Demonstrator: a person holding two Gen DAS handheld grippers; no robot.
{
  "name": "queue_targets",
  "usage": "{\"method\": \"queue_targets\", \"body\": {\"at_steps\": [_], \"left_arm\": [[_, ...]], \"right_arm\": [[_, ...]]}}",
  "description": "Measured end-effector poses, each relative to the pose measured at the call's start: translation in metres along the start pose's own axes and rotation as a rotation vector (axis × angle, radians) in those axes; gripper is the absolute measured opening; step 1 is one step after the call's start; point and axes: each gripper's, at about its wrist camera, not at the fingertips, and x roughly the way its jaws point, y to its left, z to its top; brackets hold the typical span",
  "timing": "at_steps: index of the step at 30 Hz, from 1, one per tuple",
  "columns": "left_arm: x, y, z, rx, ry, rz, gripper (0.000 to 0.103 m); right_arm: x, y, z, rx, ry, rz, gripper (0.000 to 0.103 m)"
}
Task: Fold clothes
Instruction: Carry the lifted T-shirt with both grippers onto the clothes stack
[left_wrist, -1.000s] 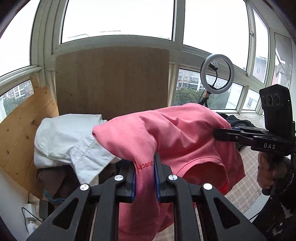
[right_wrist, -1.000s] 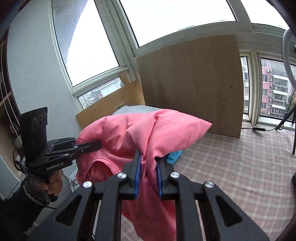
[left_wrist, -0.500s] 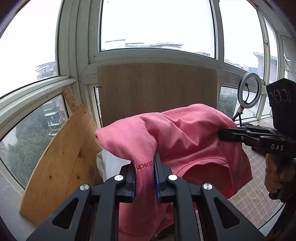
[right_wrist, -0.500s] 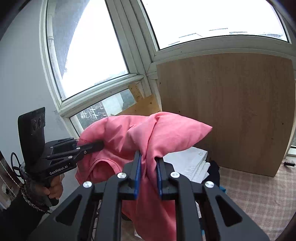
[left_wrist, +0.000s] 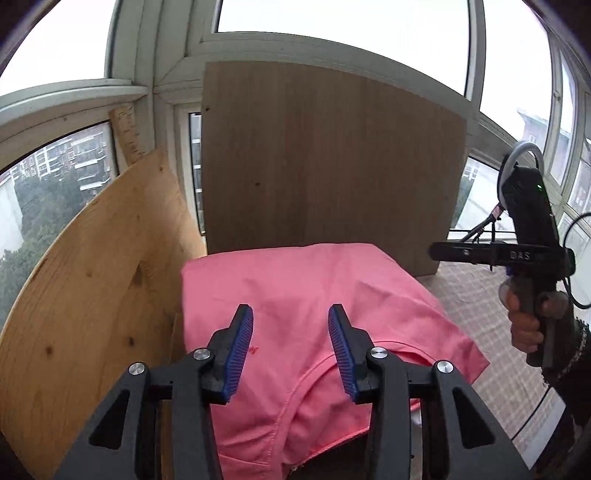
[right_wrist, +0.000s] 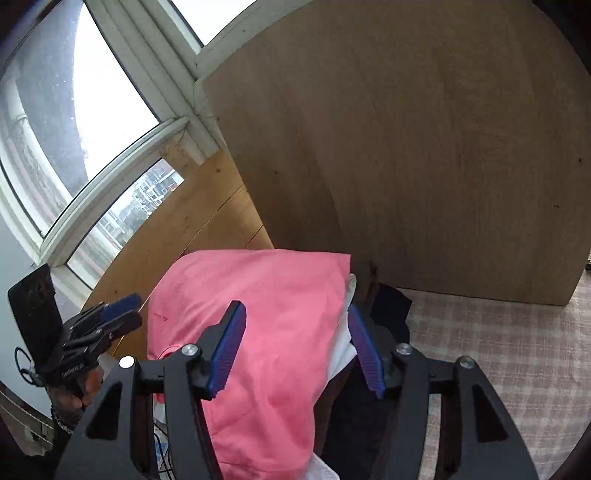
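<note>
Pink T-shirt (left_wrist: 317, 295) lying folded on the clothes pile, left gripper (left_wrist: 291, 345) and right gripper (right_wrist: 297, 341) above it, jaws opening, pads gripping nothing.

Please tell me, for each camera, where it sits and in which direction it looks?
Left wrist: on the left tongs, looking down at the pink shirt; jaws opening, right hand visible.
Right wrist: on the right tongs, facing the pink shirt; jaws opening, left tongs visible.
Shared: shirt, brown board.

One folded pink cotton shirt (left_wrist: 306, 295), two leaning wooden boards, two black two-finger grippers with blue pads, one ring light (left_wrist: 517, 162).
</note>
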Motion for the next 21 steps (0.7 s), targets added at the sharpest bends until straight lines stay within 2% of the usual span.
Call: {"method": "queue_targets", "body": {"at_steps": [3, 5, 7, 8, 10, 12, 14, 17, 18, 21], "left_arm": [[0.021, -0.042, 0.003, 0.103, -0.004, -0.081, 0.044], [0.044, -0.058, -0.003, 0.134, 0.039, -0.091, 0.044], [0.069, -0.064, -0.02, 0.134, 0.11, -0.11, 0.043], [0.079, -0.064, -0.03, 0.127, 0.144, -0.117, 0.043], [0.072, -0.06, -0.048, 0.111, 0.14, -0.137, 0.042], [0.043, -0.048, -0.052, 0.051, 0.1, -0.161, 0.042], [0.011, -0.029, -0.046, -0.037, 0.037, -0.159, 0.043], [-0.014, 0.003, -0.026, -0.099, -0.031, -0.04, 0.046], [-0.011, 0.013, -0.018, -0.108, -0.032, 0.02, 0.046], [0.018, 0.039, -0.006, -0.12, 0.022, 0.115, 0.046]], "right_arm": [[0.021, -0.002, 0.016, 0.013, -0.01, 0.005, 0.057], [0.033, 0.008, 0.021, -0.015, -0.02, 0.033, 0.057], [0.05, 0.02, 0.013, -0.097, 0.031, -0.004, 0.057], [0.062, 0.025, 0.004, -0.163, 0.082, -0.07, 0.057], [0.076, 0.026, -0.017, -0.288, 0.168, -0.184, 0.056], [0.053, 0.022, -0.022, -0.279, 0.11, -0.174, 0.056], [0.021, 0.027, -0.019, -0.249, 0.022, -0.121, 0.056], [-0.006, 0.051, -0.02, -0.28, -0.063, -0.082, 0.056], [-0.009, 0.058, -0.021, -0.293, -0.062, -0.07, 0.056], [0.0, 0.077, -0.034, -0.343, -0.023, -0.051, 0.056]]}}
